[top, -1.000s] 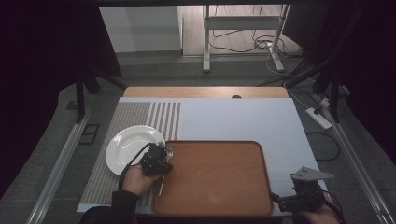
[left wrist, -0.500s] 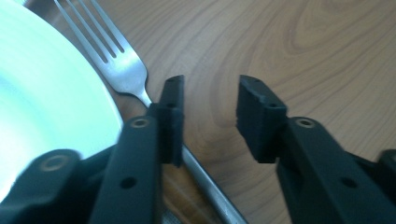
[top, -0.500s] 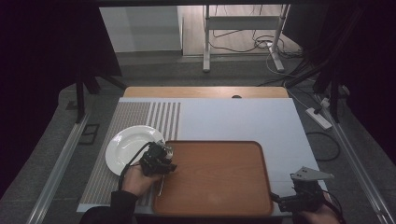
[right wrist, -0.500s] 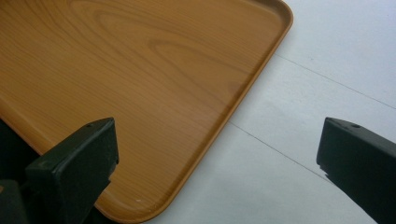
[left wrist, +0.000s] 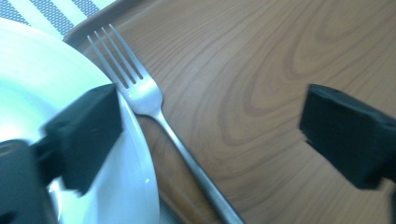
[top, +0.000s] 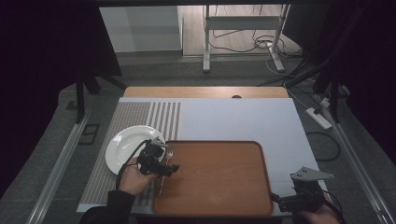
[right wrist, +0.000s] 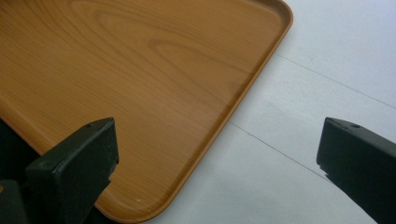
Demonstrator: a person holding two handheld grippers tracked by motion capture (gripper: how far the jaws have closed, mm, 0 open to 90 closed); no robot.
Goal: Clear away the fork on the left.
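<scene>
- Looking first at the near edge of the table (top: 280, 121), we see the right gripper (top: 280, 201) by the near right corner of the wooden tray (top: 219, 182); its jaws stand wide apart with nothing between them, one over the tray's corner, the other over the white mat (right wrist: 327, 56).
- Further left, we find the left gripper (top: 172, 169) in the person's left hand (top: 135, 179), at the tray's left rim.
- Its jaws have just been opening and now stand wide; the fork (left wrist: 154, 112) lies between them, touched by neither pad.
- We see the fork resting on the tray's left edge, tines pointing away from the person, its head just beside the rim of the white plate (top: 122, 149).
- Beyond, we see the plate sitting on the striped placemat (top: 140, 116), left of the tray.
</scene>
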